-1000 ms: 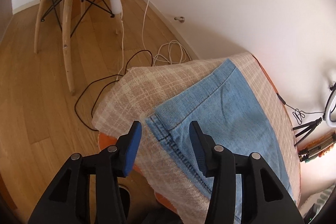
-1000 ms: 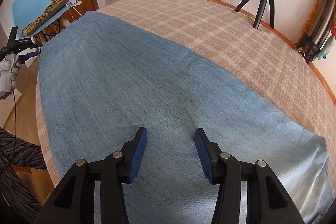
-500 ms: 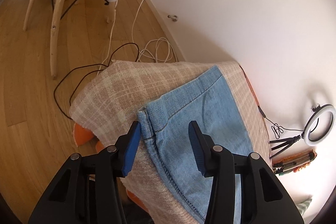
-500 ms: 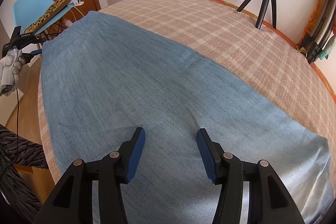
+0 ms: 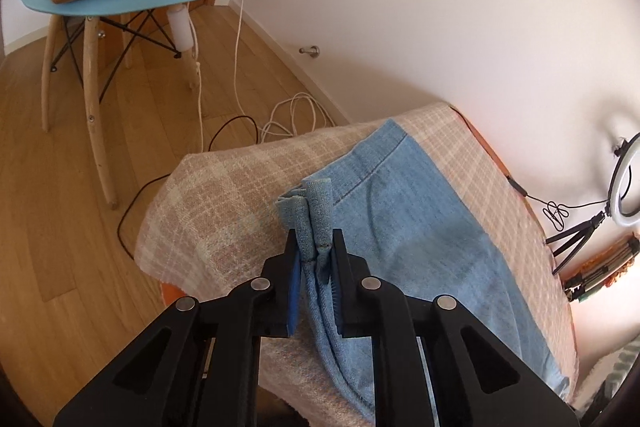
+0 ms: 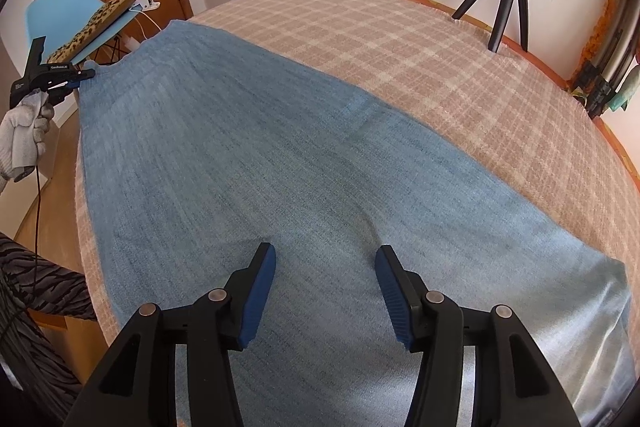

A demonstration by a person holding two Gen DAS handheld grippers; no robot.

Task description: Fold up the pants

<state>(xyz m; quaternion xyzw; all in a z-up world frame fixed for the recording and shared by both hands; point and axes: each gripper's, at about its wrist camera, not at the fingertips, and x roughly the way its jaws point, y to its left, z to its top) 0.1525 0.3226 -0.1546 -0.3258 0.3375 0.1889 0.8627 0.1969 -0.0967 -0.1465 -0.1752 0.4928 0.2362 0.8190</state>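
Blue denim pants (image 6: 280,155) lie flat along the near side of a plaid-covered table (image 6: 440,67), hem end at the far left corner. Left gripper (image 5: 314,251): jaws closing on the bunched hem corner, cloth pinched between them and lifted off the cover. Right gripper (image 6: 326,267): jaws about half open, poised over mid-fabric, nothing between them. Step, as I read it: securing grips for the first fold. Next likely calls for the right to pinch denim, then both to carry the cloth over evenly
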